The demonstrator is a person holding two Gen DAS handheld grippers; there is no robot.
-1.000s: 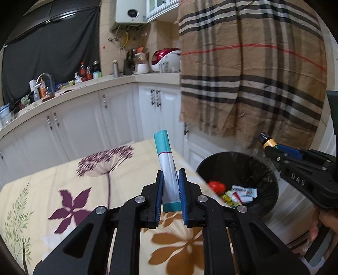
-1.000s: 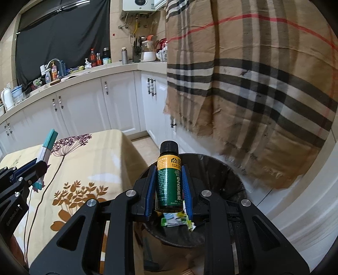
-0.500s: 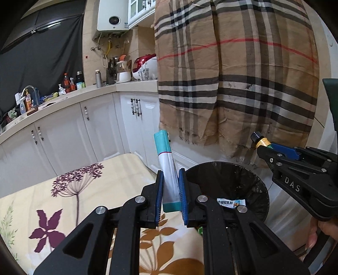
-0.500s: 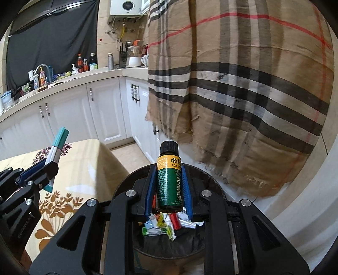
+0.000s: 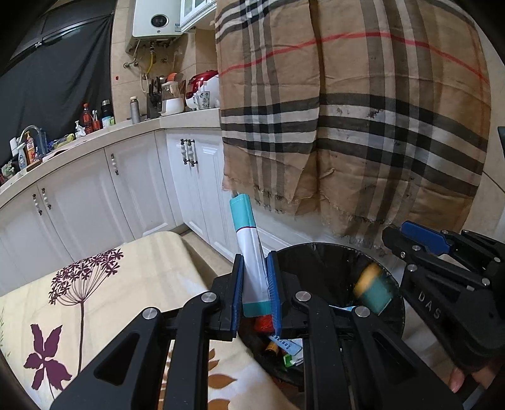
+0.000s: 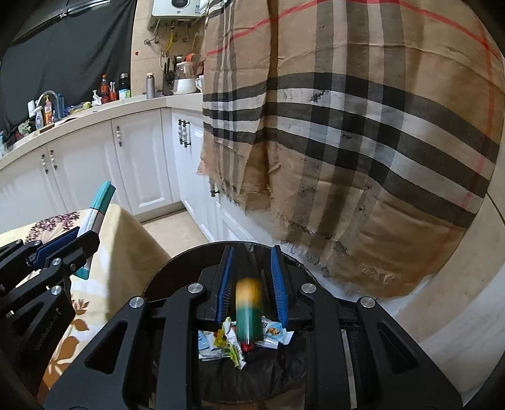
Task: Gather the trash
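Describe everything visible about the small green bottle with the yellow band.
The small green bottle with the yellow band is motion-blurred, falling upright between the open blue pads of the right gripper, touching neither. It hangs over the black-lined trash bin, just above crumpled wrappers. The left view shows it as a yellow-and-teal smear inside the rim. Label unreadable.

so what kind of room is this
A home kitchen, most likely. White base cabinets run under a countertop crowded with bottles, a knife block and a red rice cooker; a gas water heater hangs on the tiled wall, and a faucet shows at far left.
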